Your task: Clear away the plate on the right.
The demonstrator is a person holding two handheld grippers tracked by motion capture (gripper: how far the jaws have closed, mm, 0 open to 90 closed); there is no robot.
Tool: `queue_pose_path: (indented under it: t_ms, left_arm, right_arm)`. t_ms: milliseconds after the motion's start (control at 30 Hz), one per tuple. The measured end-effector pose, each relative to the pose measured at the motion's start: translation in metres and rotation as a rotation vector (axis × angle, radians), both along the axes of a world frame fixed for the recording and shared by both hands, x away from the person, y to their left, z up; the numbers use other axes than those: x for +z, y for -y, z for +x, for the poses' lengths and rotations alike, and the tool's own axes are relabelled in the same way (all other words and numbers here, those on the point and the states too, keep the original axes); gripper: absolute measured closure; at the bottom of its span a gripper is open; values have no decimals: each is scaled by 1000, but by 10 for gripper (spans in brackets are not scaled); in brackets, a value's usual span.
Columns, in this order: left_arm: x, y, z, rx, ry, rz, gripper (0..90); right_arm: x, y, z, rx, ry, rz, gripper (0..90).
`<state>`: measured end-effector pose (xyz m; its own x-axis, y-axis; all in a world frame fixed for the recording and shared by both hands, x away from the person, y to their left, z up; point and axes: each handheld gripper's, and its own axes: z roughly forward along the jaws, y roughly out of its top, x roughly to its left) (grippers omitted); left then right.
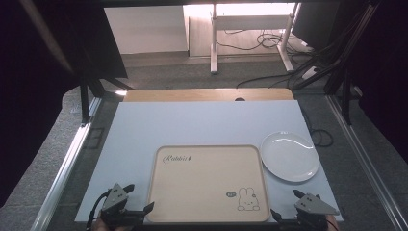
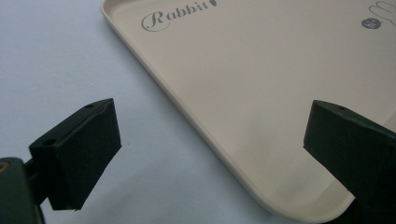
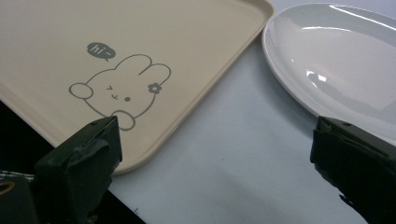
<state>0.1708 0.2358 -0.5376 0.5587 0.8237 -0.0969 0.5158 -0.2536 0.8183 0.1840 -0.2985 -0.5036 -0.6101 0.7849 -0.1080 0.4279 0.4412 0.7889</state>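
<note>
A beige tray (image 1: 207,178) with a rabbit drawing and the word "Rabbit" lies near the front edge of the white tabletop. A white plate (image 1: 289,156) rests just right of the tray's far right corner. My left gripper (image 1: 138,197) sits open at the tray's near left corner; in the left gripper view its jaws (image 2: 212,149) straddle the tray's rim (image 2: 187,116) without touching it. My right gripper (image 1: 286,203) is open at the tray's near right corner. In the right gripper view, the tray's corner (image 3: 140,28) lies by one jaw and the plate (image 3: 345,60) by the other. Nothing is held.
The white tabletop (image 1: 192,125) stretches bare behind the tray, with a wooden strip (image 1: 207,95) at its far edge. Metal frame rails (image 1: 62,168) run along both sides. Beyond the table are grey floor, desk legs (image 1: 214,43) and cables.
</note>
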Motion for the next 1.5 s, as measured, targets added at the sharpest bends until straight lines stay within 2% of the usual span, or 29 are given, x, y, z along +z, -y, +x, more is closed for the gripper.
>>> queue_pose_path:
  t_ms: [167,500,633,767,867,1133,1300,1500]
  left_arm:
    - [0,0,0,0,0,2,35]
    - [0,1,0,0,0,6,35]
    - [0,1,0,1,-2,6,36]
    - [0,1,0,1,-3,6,36]
    - [0,1,0,0,-3,9,36]
    - [0,1,1,1,-4,10,36]
    - [0,1,1,1,-5,12,36]
    - [0,1,1,2,-7,12,37]
  right_arm:
    - [-1,0,1,6,-9,-1,27]
    - [2,-1,2,-14,35,-29,22]
    - [3,-1,3,-31,59,-69,17]
    - [5,-3,4,-31,80,-134,15]
    - [6,-6,5,-8,82,-150,20]
    - [11,-10,10,-11,124,-183,26]
    - [12,-10,13,-12,117,-201,28]
    - [11,-11,16,-42,114,-256,23]
